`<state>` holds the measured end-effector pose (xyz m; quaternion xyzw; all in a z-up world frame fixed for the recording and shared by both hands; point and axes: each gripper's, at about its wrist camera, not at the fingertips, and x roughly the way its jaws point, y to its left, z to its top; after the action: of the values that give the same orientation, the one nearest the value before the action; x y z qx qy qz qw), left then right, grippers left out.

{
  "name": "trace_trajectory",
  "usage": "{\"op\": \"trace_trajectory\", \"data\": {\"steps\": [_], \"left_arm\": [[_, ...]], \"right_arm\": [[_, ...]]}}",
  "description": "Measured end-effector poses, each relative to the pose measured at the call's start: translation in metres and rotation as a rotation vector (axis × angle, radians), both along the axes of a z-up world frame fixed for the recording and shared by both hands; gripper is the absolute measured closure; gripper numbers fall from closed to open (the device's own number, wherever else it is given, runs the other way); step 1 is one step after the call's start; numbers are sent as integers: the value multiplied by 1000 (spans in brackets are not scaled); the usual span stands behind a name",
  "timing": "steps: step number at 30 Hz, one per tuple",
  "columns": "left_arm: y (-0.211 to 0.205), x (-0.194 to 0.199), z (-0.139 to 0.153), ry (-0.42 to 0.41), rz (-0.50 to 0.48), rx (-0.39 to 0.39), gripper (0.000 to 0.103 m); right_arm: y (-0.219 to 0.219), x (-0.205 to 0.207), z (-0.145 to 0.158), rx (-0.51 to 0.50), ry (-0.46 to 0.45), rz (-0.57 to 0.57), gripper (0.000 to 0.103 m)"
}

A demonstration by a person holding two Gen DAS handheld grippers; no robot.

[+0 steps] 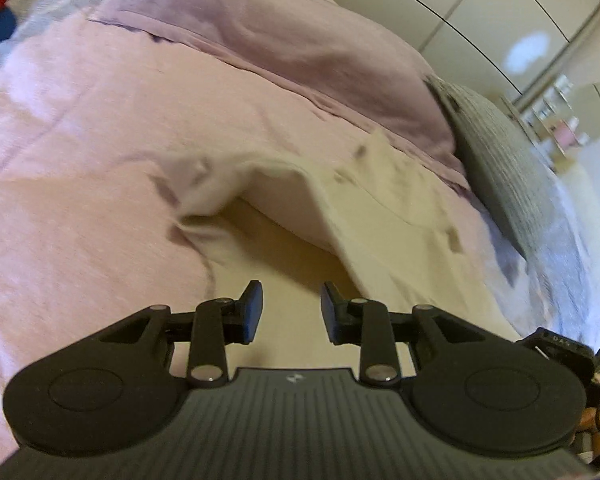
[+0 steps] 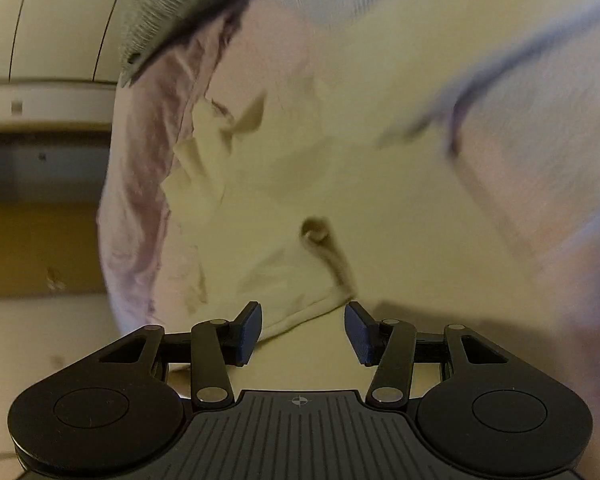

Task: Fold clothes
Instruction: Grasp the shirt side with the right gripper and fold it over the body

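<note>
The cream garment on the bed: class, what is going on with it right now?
A person works two handheld grippers over a cream garment lying rumpled on a pink bedspread. The left gripper and right gripper both have their jaws open, holding nothing. The right one hovers at a garment edge. The garment is not neatly folded yet.

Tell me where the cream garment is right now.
The cream fabric garment lies spread on the pink bedspread, ahead of both open grippers, beside the grey ribbed pillow.

Pink-covered bed [image 1: 80,128], cream wardrobe doors [image 1: 480,4]
</note>
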<state>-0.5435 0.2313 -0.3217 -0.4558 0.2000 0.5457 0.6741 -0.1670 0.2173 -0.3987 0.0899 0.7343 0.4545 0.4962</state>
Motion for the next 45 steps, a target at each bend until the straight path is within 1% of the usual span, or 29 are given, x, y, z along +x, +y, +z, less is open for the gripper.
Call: {"op": "trace_trajectory", "data": {"steps": [4, 5, 6, 7, 9, 11, 12, 13, 16, 19, 21, 23, 25, 26, 28, 33, 36, 38, 39, 40, 41, 42, 43, 44, 45], "left_arm": [[14, -8, -10, 14, -2, -23, 77], [18, -8, -13, 16, -3, -25, 77], [21, -9, -15, 17, -5, -27, 77], [20, -12, -16, 17, -4, -27, 77], [20, -17, -17, 19, 2, -26, 77], [21, -20, -17, 21, 7, -22, 77], [22, -21, -18, 27, 7, -19, 77], [23, -21, -18, 40, 3, -16, 77], [25, -17, -23, 104, -13, -9, 77], [30, -9, -33, 140, -40, 1, 77], [33, -1, -42, 172, -68, 4, 77], [37, 7, -50, 221, -105, 17, 77], [41, 13, -55, 253, -136, 27, 77], [42, 15, -55, 257, -144, 31, 77], [44, 17, -54, 252, -149, 37, 77], [48, 23, -54, 250, -175, 41, 75], [53, 27, -61, 257, -185, 40, 75], [56, 28, -65, 257, -190, 40, 75], [57, 28, -66, 251, -191, 42, 75], [57, 27, -66, 250, -193, 43, 76], [56, 25, -66, 246, -192, 41, 76], [55, 24, -65, 239, -190, 37, 76], [53, 22, -65, 231, -187, 33, 76], [52, 19, -65, 218, -182, 28, 76], [51, 16, -64, 199, -175, 27, 76]], "right_arm": [[13, -11, -31, -100, 50, -104, 53], [14, -12, -36, -100, 62, -143, 58], [17, -12, -36, -84, 59, -166, 85], [21, -11, -28, -40, 28, -161, 96], [29, -10, -13, 48, -33, -150, 100], [36, -9, 6, 154, -98, -137, 101], [37, -6, 28, 262, -139, -123, 101], [37, -2, 44, 336, -174, -115, 101], [37, 15, 48, 315, -244, -131, 101], [37, 33, 53, 294, -313, -147, 101], [37, 45, 57, 280, -359, -158, 101], [37, 55, 59, 263, -400, -163, 101], [41, 53, 56, 239, -410, -136, 101], [38, 53, 56, 244, -413, -127, 101], [37, 51, 55, 246, -420, -112, 101], [19, 54, 48, 195, -410, -116, 101], [18, 54, 53, 216, -412, -117, 101], [14, 54, 58, 266, -426, -117, 101], [14, 54, 59, 254, -454, -112, 101], [17, 53, 57, 178, -513, -87, 101], [22, 51, 52, 70, -574, -31, 101], [29, 49, 42, -57, -617, 49, 99], [34, 47, 30, -183, -642, 125, 99], [35, 45, 26, -241, -661, 163, 96], [36, 39, 27, -243, -695, 193, 94]]}}
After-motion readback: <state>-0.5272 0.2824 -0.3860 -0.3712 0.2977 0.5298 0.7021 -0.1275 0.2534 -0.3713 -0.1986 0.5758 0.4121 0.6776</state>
